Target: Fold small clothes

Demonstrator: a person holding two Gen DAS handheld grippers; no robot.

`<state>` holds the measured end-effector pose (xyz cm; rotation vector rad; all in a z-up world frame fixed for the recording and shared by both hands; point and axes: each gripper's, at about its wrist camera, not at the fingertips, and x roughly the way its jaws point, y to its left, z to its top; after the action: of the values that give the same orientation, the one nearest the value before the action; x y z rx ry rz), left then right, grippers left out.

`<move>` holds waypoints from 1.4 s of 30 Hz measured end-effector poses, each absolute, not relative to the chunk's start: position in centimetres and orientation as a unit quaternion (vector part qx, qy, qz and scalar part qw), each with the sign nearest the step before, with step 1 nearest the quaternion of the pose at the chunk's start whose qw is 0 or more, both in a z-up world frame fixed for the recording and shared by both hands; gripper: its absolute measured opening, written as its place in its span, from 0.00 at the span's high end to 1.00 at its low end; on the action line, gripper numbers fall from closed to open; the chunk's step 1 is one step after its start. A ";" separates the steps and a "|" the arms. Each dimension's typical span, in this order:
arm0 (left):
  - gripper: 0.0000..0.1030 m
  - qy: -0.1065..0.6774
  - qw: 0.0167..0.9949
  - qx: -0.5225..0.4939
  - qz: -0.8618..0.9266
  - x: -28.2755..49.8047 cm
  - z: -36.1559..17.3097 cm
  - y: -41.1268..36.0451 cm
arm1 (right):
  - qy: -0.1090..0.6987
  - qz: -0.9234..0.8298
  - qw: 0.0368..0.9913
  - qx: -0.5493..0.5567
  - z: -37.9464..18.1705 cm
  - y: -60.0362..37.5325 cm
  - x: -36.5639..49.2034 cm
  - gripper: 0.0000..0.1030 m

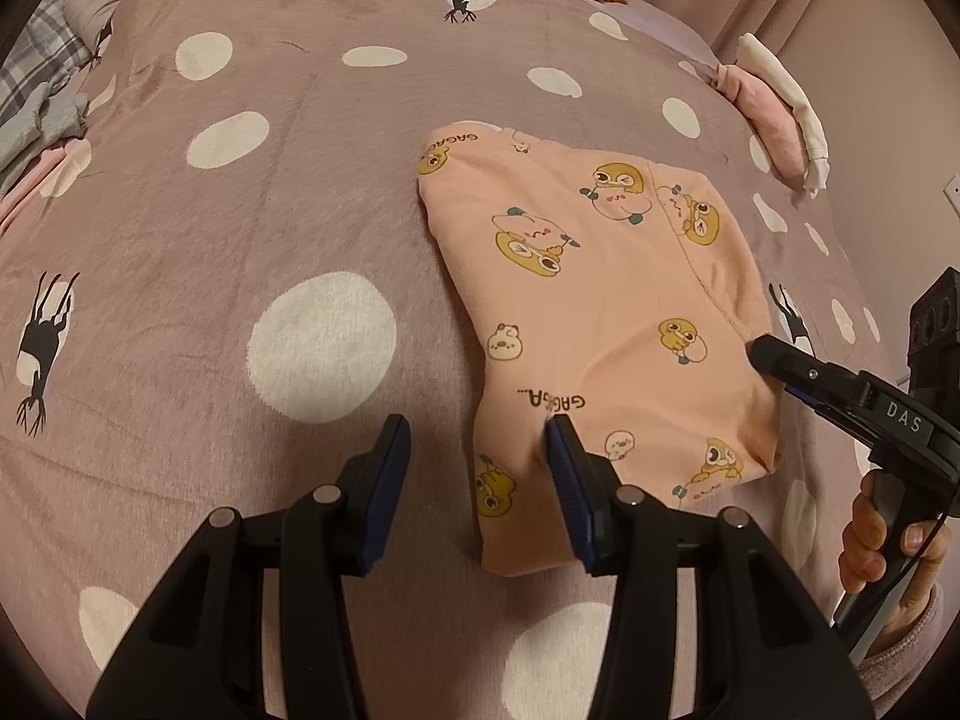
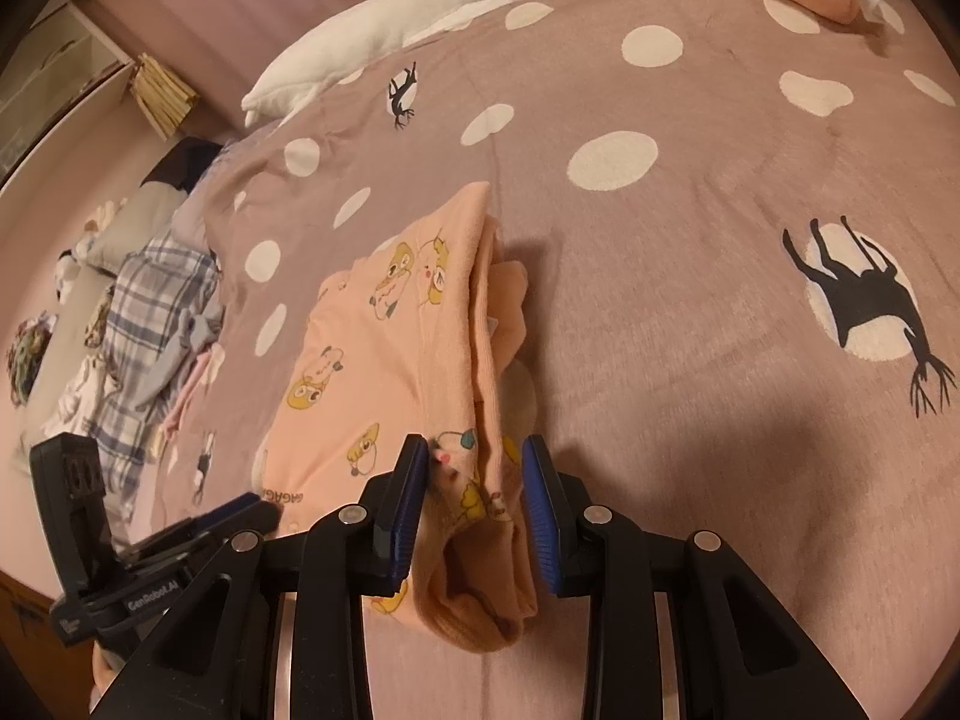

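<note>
A peach garment (image 1: pixel 600 312) printed with cartoon ducks lies folded into a long rectangle on the mauve polka-dot blanket (image 1: pixel 240 240). My left gripper (image 1: pixel 474 444) is open at its near left edge. One finger rests on the blanket and the other presses on the cloth. In the right wrist view the garment (image 2: pixel 372 372) runs away from me. My right gripper (image 2: pixel 474 462) is shut on the thick folded edge at its near end, cloth filling the gap between the pads. The right gripper (image 1: pixel 762 354) shows at the garment's right side, and the left gripper (image 2: pixel 252 510) at lower left.
A white plush goose (image 2: pixel 420 12) lies along the far edge of the bed. Folded pink and white clothes (image 1: pixel 774 114) sit at the far right. A pile of plaid and grey clothes (image 2: pixel 150 312) lies at the left edge. A hand (image 1: pixel 882 540) holds the right gripper's handle.
</note>
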<state>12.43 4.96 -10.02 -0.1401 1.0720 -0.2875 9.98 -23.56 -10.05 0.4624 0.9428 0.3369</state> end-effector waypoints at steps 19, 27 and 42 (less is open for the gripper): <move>0.44 0.508 0.851 -0.057 -0.117 9.9 -9.1 4.7 | 0.435 0.161 0.874 0.147 -8.1 -22.0 6.8 0.52; 0.33 0.499 0.858 -0.058 -0.108 8.8 -8.1 4.8 | 0.428 0.160 0.880 0.129 -7.3 -21.2 5.7 0.45; 0.10 0.464 0.880 -0.039 -0.090 6.5 -5.2 4.4 | 0.394 0.144 0.904 0.082 -4.5 -20.1 2.8 0.22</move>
<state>6.49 4.41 -5.20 -0.0803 0.9674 -0.1867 2.84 -20.15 -4.48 0.1696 0.8137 0.2966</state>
